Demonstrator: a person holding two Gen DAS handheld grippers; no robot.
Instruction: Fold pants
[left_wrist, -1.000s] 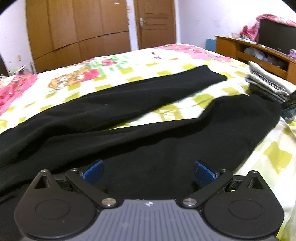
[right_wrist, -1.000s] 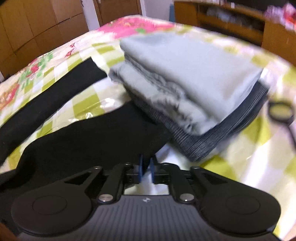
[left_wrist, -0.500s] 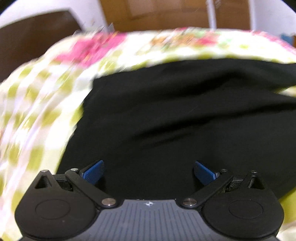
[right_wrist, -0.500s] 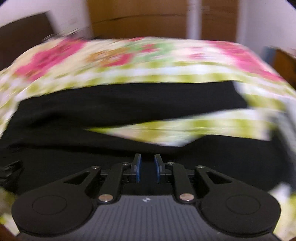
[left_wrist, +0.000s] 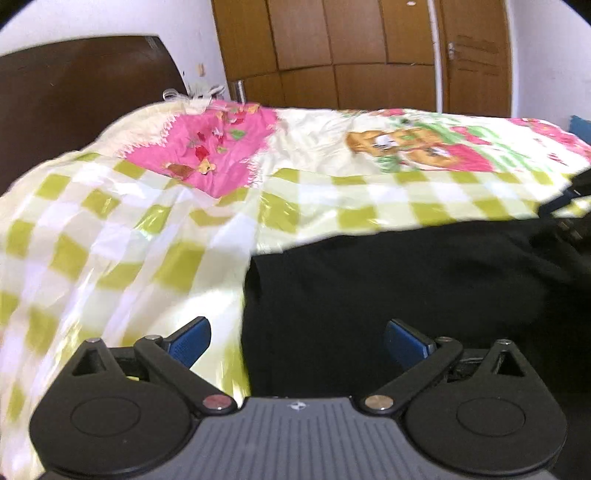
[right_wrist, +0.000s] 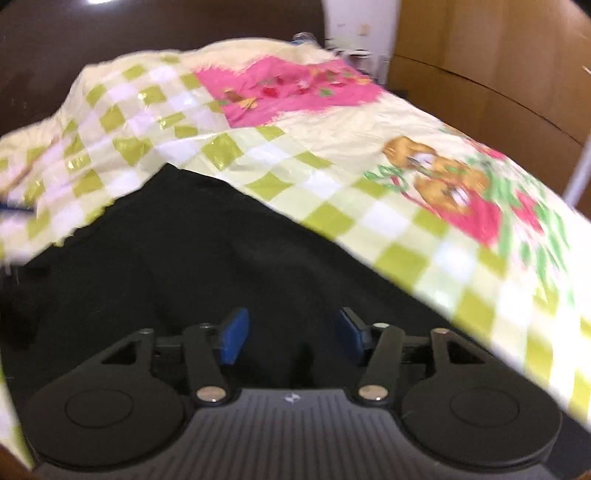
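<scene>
Black pants (left_wrist: 388, 280) lie flat on a bed with a yellow-green checked cover (left_wrist: 110, 229). In the left wrist view their straight end edge runs down the middle of the picture. My left gripper (left_wrist: 297, 343) hangs open over that edge, one blue pad above the cover and the other above the black cloth. In the right wrist view the pants (right_wrist: 192, 254) fill the lower left, with a corner pointing toward the headboard. My right gripper (right_wrist: 291, 338) is above the cloth, its jaws opening, nothing pinched between the blue pads.
A dark brown headboard (left_wrist: 74, 96) stands beyond the bed's end. Wooden wardrobe doors (left_wrist: 351, 55) and a door line the far wall. The cover has a pink patch (left_wrist: 218, 147) and a bear print (left_wrist: 406, 147). A dark object (left_wrist: 576, 206) shows at the right edge.
Both grippers have swung along the pants from the leg ends beside a grey folded pile to the end near the headboard. The right gripper's jaws have gone from nearly shut to apart.
</scene>
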